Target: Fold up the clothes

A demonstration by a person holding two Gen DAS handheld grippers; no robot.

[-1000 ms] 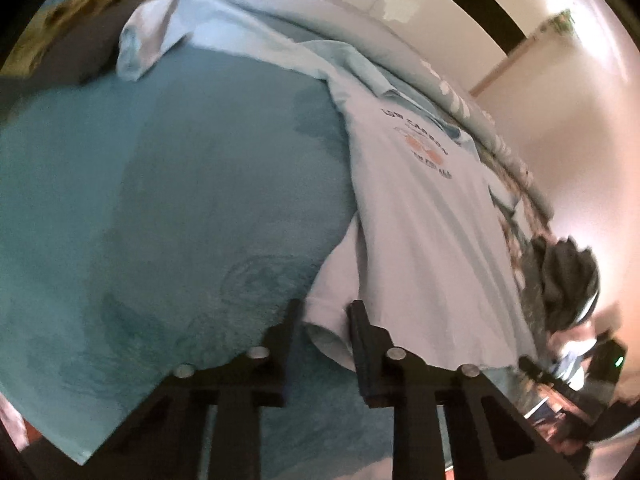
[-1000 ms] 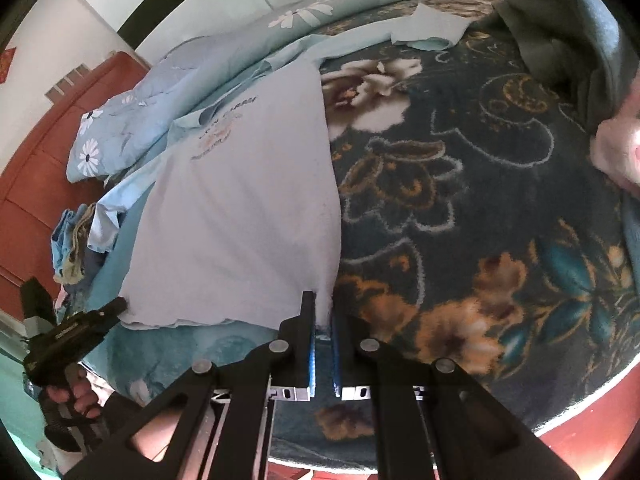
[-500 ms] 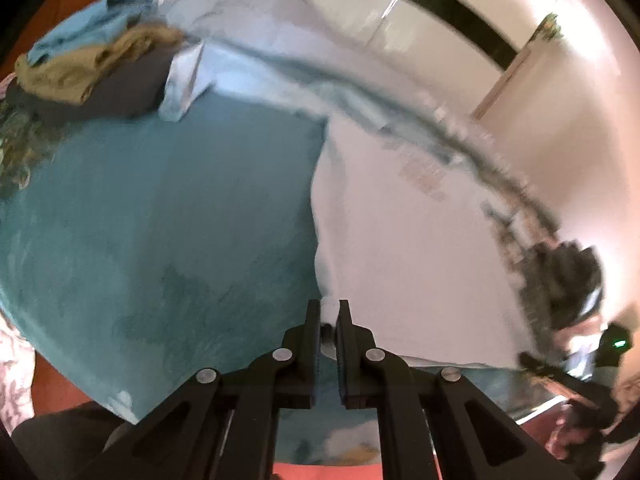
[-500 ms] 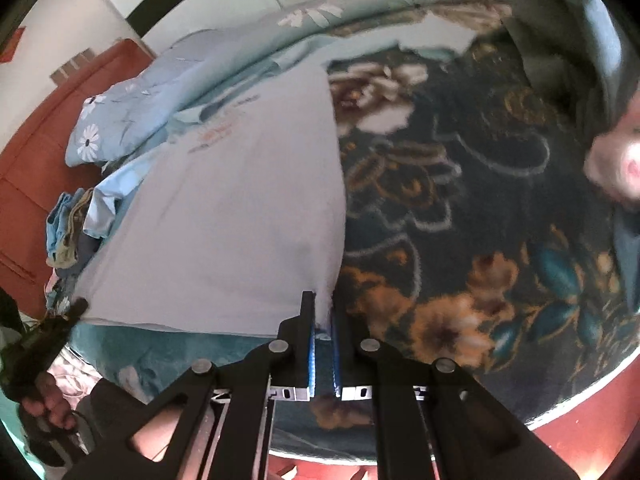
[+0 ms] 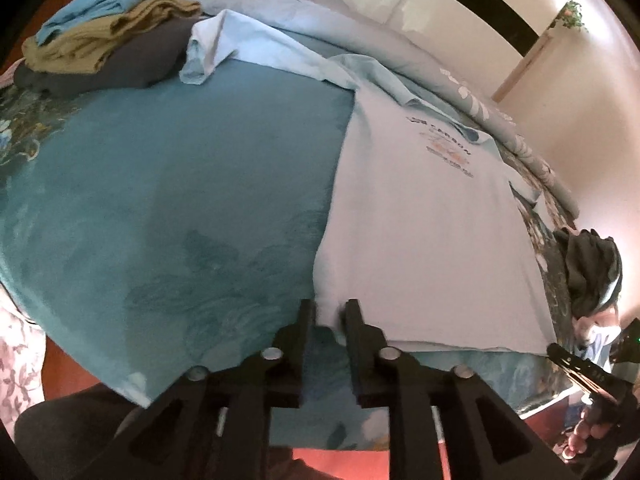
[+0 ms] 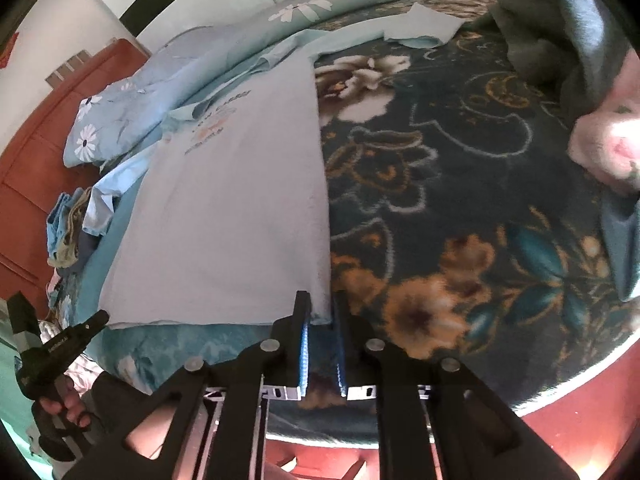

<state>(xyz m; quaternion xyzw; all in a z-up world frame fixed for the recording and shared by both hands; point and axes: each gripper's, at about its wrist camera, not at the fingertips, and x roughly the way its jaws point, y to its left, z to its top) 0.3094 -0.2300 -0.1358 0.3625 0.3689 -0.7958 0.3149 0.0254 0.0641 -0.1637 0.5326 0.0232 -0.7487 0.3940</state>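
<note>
A pale blue T-shirt [image 5: 432, 232] with a small chest print lies flat on the bed, its hem toward me; it also shows in the right wrist view [image 6: 240, 208]. My left gripper [image 5: 329, 312] sits at the hem's left corner with the jaws slightly apart and cloth between them. My right gripper [image 6: 321, 312] sits at the hem's right corner, jaws a little apart around the cloth edge. The other hand-held gripper shows at the right edge of the left view [image 5: 592, 376] and at the left edge of the right view [image 6: 56, 348].
A teal bedspread [image 5: 168, 184] covers the left part of the bed, a dark floral blanket [image 6: 460, 208] the right. Folded clothes [image 5: 104, 40] are stacked at the far left. A dark garment pile [image 6: 560, 20] and a pink soft thing [image 6: 604, 148] lie at far right. A daisy-print duvet [image 6: 168, 80] runs along the back.
The left gripper closed on the hem corner and the shirt was pulled flat and straight. Both grippers' jaws have now eased slightly apart at the corners.
</note>
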